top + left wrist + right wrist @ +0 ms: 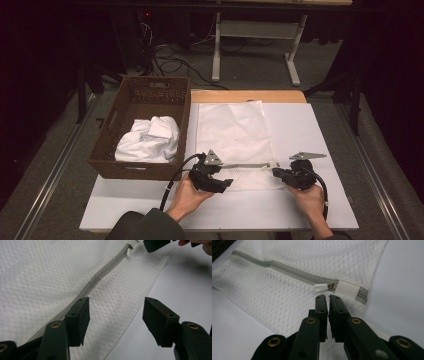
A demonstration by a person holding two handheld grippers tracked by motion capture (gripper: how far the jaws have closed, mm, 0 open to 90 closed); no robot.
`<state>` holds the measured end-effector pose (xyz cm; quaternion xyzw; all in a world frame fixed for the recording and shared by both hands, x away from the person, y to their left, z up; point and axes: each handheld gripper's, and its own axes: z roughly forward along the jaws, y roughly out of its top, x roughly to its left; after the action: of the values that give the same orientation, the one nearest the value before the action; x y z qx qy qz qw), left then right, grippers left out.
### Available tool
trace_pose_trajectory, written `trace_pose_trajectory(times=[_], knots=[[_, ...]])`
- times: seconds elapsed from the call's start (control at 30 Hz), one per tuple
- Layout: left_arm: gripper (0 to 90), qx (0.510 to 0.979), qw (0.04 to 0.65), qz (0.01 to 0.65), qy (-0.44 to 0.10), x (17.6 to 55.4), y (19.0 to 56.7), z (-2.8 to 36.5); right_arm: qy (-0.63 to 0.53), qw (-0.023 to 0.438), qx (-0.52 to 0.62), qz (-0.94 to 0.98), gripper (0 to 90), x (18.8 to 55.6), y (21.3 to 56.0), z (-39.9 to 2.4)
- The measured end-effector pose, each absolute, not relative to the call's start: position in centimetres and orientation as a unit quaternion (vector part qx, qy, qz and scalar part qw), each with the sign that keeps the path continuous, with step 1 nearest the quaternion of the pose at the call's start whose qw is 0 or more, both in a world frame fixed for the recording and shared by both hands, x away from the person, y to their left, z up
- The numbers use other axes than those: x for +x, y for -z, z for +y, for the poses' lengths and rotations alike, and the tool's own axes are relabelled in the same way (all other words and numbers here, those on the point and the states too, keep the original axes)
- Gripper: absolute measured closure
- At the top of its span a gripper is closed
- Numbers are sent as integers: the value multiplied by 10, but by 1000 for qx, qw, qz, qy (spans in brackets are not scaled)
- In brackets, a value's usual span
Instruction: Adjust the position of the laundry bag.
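Nearest to us, at the bottom of the high view, our two hands hold the tools over the front edge of the bench [320,130], a white-topped board with a wooden strip showing at its far end. The right gripper [327,297] has its jaws pressed almost together with nothing plainly pinched between them; its tips rest on the white mesh laundry bag [234,135] just short of the small white zipper pull [320,287]. The left gripper [116,315] stands spread, the grey zipper line [100,277] running past its one jaw and the bag's hem lying between the two, neither pad pressing on the mesh. The bag lies flat in the middle of the bench, its zipper end towards us, the pull near its right corner. We judge the step in hand to be taking hold of the pull so the bag can be unzipped. To do it well, we should part the right jaws a little, slide them forward around the tab rather than the fabric, and close squarely; the left gripper should pin the mesh beside the zipper so the bag does not drag. A brown woven basket [145,100] holding crumpled white cloth [149,140] sits at the bench's left side, touching the bag's edge or just beside it. Beyond is grey carpet, loose cables and a white frame's legs in a dim room.
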<state>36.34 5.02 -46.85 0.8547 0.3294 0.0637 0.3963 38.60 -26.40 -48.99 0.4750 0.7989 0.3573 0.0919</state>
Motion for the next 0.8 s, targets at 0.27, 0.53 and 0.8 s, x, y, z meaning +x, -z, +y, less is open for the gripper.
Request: trace_pose_trajectory(times=[0.27, 0.53, 0.8], knots=[[408, 865, 390, 305, -79, 366, 465, 32, -357, 107, 479, 795, 894, 390, 491, -267], [426, 873, 381, 294, -79, 373, 470, 15, -367, 107, 497, 779, 894, 397, 492, -275], [417, 866, 386, 311, -70, 382, 470, 1, -364, 109, 494, 782, 892, 401, 495, -275]])
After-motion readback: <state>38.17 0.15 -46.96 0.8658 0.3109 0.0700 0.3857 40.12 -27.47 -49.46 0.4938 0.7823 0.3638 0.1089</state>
